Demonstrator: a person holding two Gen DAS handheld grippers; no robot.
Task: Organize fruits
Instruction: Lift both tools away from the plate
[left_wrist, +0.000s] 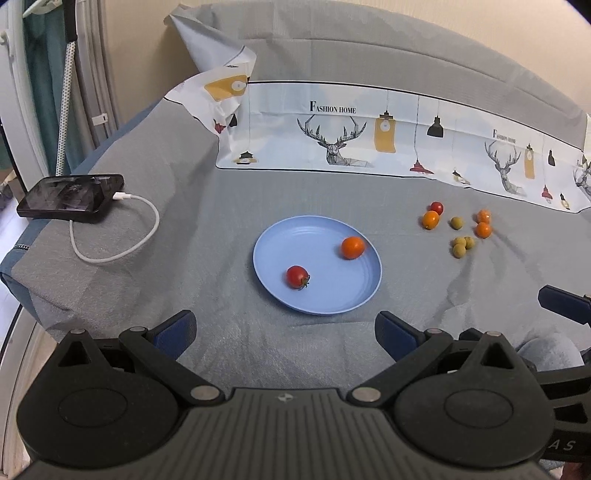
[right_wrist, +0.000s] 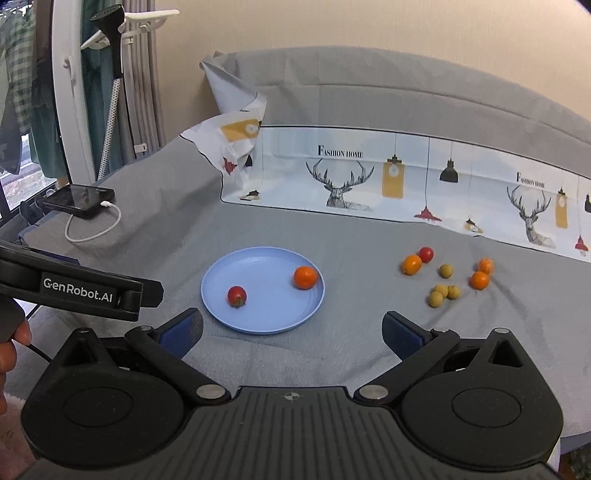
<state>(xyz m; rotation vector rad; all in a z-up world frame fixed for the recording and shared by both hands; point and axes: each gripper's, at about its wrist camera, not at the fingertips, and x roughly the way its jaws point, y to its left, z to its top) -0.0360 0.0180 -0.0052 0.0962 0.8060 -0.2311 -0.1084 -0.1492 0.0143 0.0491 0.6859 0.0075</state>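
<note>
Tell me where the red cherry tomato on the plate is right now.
In both wrist views the red cherry tomato sits on the blue plate's near-left part, apart from the orange fruit at its far right.

The left black two-finger gripper with blue pads (left_wrist: 286, 332) is hovering on the near side of the round light-blue plastic plate (left_wrist: 273, 254), pointing down and forward at it, with its jaws standing wide apart and nothing between them. The right black two-finger gripper with blue pads (right_wrist: 291, 330) is hovering on the near side of the plate too, angled downward, its jaws spread wide and empty. The left gripper is sitting just left of the right one. The person's left hand (right_wrist: 13, 350) is gripping its handle.
</note>
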